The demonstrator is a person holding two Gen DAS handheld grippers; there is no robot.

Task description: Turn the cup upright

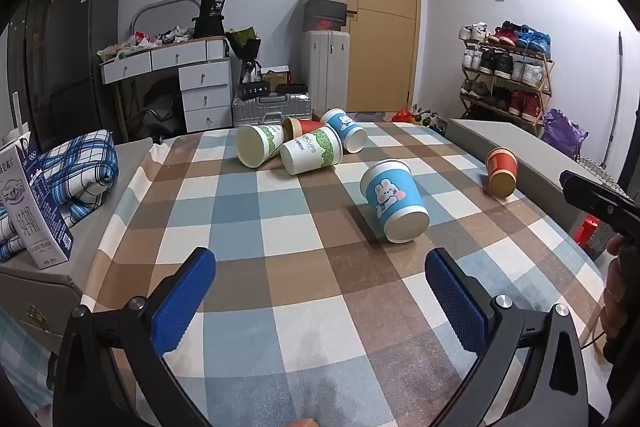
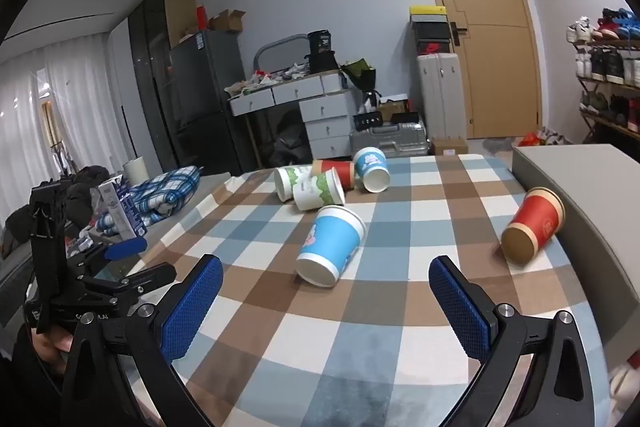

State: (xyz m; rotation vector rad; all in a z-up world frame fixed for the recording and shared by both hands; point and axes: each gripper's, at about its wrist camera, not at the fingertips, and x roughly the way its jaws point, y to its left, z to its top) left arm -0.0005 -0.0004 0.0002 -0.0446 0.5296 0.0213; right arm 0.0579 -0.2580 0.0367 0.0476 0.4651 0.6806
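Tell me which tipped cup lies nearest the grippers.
The lone blue bunny cup, on its side mid-table; the red cup and the far cluster lie farther off.

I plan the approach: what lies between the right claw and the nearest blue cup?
Only bare checkered tablecloth lies between the right claw and the nearest blue cup, in the right wrist view.

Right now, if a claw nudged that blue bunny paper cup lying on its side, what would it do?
The blue bunny paper cup looks empty, so probably light. Lying on its side on the checked tablecloth, it would likely roll in a curve, being tapered. Thin paper walls may dent if squeezed hard.
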